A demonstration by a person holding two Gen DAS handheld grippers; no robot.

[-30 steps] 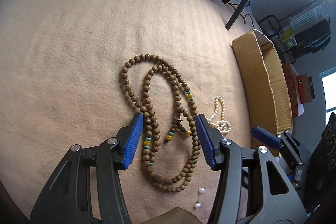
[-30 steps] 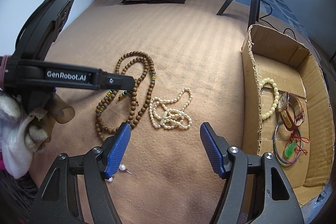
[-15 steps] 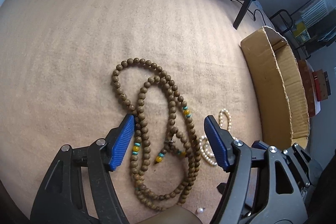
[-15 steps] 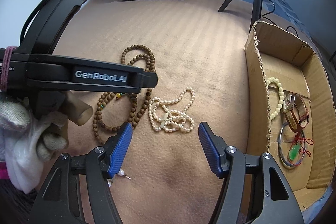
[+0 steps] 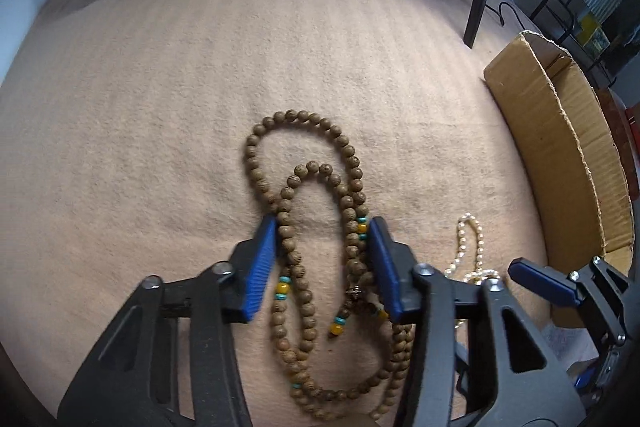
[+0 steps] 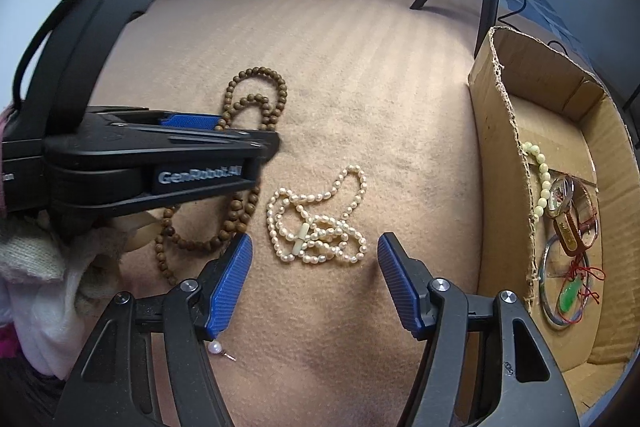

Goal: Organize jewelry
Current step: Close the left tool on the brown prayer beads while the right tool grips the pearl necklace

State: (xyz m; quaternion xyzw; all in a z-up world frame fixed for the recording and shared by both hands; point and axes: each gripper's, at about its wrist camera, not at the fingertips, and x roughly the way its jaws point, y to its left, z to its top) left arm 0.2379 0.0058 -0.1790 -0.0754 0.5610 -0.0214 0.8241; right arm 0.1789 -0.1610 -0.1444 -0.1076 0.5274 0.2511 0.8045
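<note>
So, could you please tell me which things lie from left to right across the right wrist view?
left gripper → wooden bead necklace → pearl necklace → cardboard box → pale bead bracelet → green pendant

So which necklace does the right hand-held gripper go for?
Start at the cardboard box on the tan blanket. Just left of its wall lies the pearl necklace, in front of the right hand-held gripper. It is cream-white and bunched, unlike the brown wooden beads beside it.
</note>
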